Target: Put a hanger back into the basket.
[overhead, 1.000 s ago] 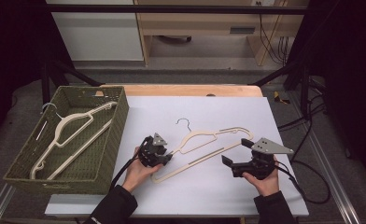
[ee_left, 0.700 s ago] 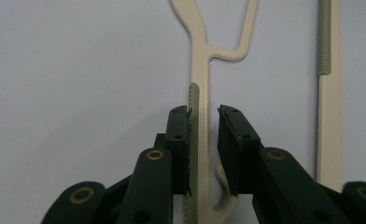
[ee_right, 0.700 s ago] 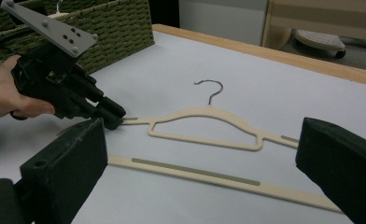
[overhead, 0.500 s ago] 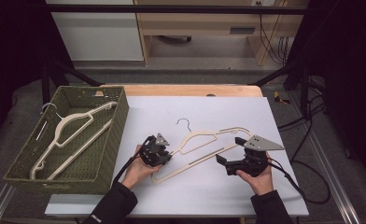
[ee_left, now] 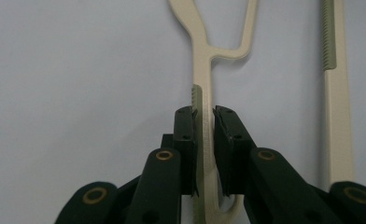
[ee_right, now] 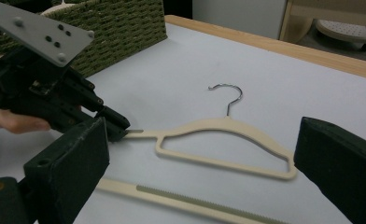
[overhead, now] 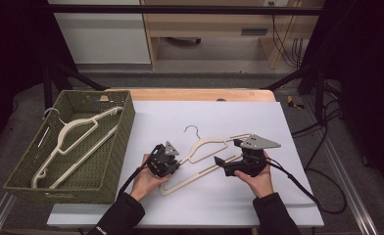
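Left gripper [overhead: 173,164] has its two black jaws drawn in around the thin end of the cream hanger's [overhead: 207,147] arm: in the left gripper view the bar [ee_left: 203,140] runs straight up between the pads, which have just been closing and now sit against it on both sides, with only a sliver of gap on the right. Seen from above, that gripper rests low on the white table [overhead: 219,205], held in the person's left hand [overhead: 146,178] just beside the green wicker basket [overhead: 97,181]. Right gripper [overhead: 218,163] stands with its jaws wide apart and nothing between them; its own view looks between them at the hanger lying flat on the table, with the metal hook [ee_right: 228,95] pointing away and the left gripper clamped at the far left tip. Another cream hanger [overhead: 75,139] lies inside the basket.
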